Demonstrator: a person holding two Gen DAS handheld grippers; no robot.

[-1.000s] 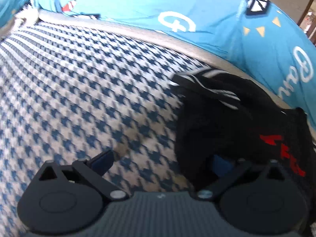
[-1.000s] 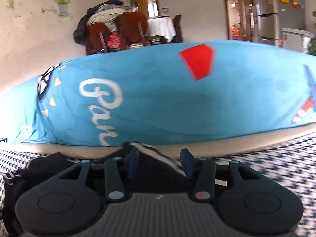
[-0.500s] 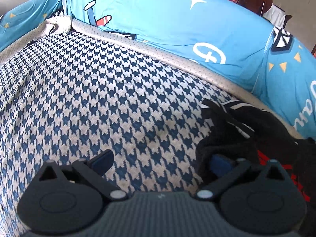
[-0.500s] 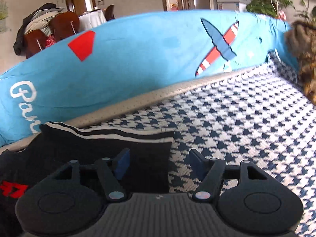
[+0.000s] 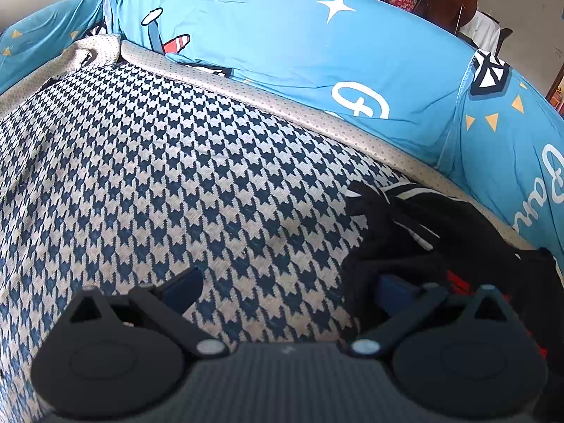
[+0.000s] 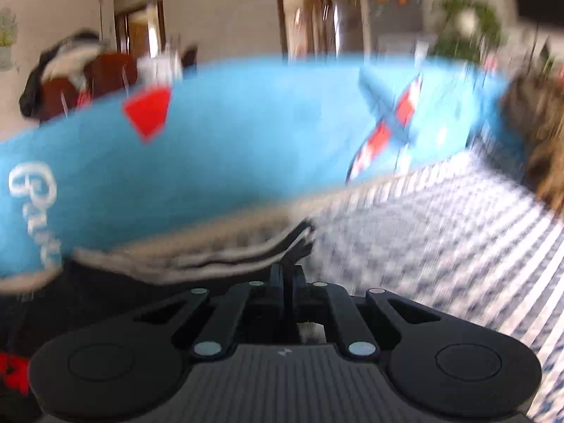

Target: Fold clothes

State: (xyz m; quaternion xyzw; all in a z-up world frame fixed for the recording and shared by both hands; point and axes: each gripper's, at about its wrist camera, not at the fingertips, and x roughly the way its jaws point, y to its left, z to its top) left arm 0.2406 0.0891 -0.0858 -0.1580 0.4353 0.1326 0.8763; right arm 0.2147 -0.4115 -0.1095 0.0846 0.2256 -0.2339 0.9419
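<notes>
Since the earlier frames, the right hand-held gripper (image 6: 286, 275) has swung toward the corner of the black garment (image 6: 105, 303), and its jaws have just been closing; now they stand fully together, with the striped corner (image 6: 246, 250) of the garment pinched between them at the centre of the right wrist view. This view is blurred, so how much cloth is caught cannot be told exactly. In the left wrist view, the garment (image 5: 433, 232) lies bunched at the right of the frame on the houndstooth cover (image 5: 176, 176), close to the blue cushion (image 5: 282, 53) behind it. The left hand-held gripper (image 5: 287, 283) is wide open: its right finger (image 5: 391, 285) is against the edge of the black cloth, while its left finger (image 5: 183, 285) is over the bare cover, so it holds nothing. The first risk is that the right jaws have only a thin edge of the cloth; a quick pull could let the corner slip out. Also, the garment is crumpled, so lifting by one corner may drag the whole heap and not spread it. If the left hand-held gripper closes where it is now, it may catch several layers together, and then the fold would come out uneven.
</notes>
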